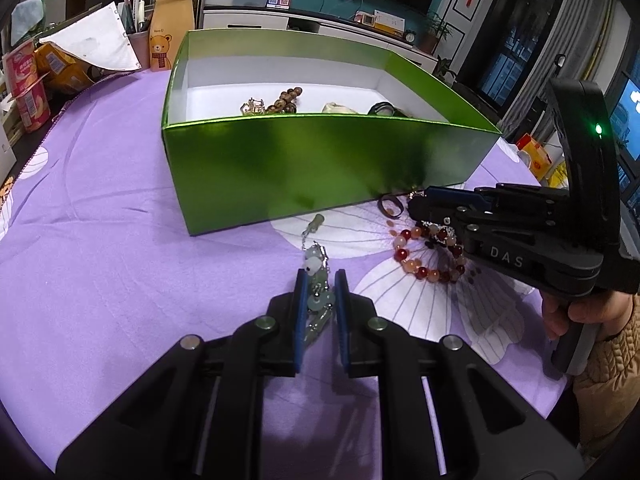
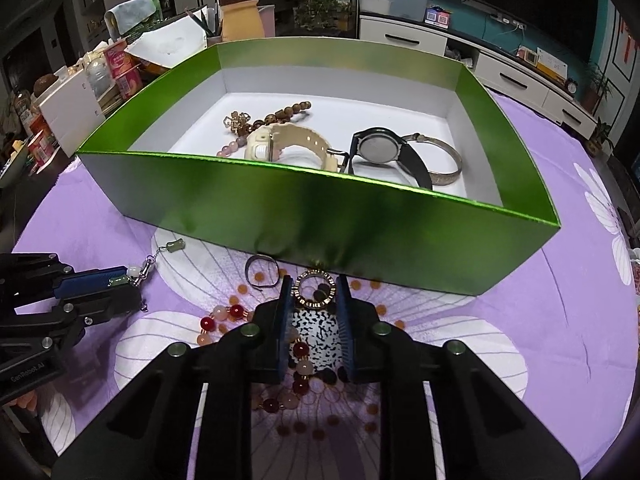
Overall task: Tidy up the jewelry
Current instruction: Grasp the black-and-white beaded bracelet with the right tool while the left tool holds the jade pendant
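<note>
Left wrist view: the left gripper (image 1: 320,292) sits low over the purple cloth (image 1: 120,240), its jaws nearly closed on the jade charm chain (image 1: 318,280), which lies on the cloth and runs from between the blue pads toward the green box (image 1: 320,168). The right gripper (image 1: 416,204) reaches in from the right, just in front of the box wall, over the red bead bracelet (image 1: 424,260). A dark ring (image 1: 391,206) lies on the cloth beside it.

Right wrist view: the right gripper (image 2: 312,292) has its jaws narrowed around a speckled black-and-white piece (image 2: 316,332) with a gold ring pendant (image 2: 314,288) at its tip; the pads flank it closely, but whether they press on it cannot be told. The bracelet lies partly under the fingers.

Progress: the box already holds a cream watch (image 2: 288,146), a black watch (image 2: 380,152), a silver bangle (image 2: 444,160) and a brown bead string (image 2: 276,114). Judged remaining: the chain, the speckled piece, the bracelet and the ring are all outside the box, so roughly half the items are not yet stowed
</note>
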The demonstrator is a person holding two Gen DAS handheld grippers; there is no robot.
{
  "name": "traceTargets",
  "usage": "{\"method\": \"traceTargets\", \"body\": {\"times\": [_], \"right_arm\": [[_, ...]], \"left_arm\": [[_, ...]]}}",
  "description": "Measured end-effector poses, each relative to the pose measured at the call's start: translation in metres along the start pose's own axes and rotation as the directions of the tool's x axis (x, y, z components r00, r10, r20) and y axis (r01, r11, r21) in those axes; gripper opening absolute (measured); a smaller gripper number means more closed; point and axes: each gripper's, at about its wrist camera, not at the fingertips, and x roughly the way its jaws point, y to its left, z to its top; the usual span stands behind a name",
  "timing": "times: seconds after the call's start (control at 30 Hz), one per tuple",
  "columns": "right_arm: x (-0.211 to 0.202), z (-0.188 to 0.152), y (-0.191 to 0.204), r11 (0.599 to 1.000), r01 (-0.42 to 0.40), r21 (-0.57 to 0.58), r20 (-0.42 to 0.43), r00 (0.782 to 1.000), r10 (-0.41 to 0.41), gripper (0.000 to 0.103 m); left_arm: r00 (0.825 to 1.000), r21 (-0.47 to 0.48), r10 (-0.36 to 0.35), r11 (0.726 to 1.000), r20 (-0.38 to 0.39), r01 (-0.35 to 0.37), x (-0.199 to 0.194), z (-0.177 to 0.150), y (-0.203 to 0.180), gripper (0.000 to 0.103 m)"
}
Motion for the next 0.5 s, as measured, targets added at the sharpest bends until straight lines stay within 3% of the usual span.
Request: {"method": "traceTargets", "body": {"times": [0.5], "right_arm": [[-0.055, -0.008, -0.015, 0.996, -0.030, 0.084, 0.123, 0.992, 0.020, 0.021]], "left_arm": [[0.994, -0.036, -0.034, 0.999, 0.102, 0.038, -0.037, 0.026, -0.002, 0.013]]}}
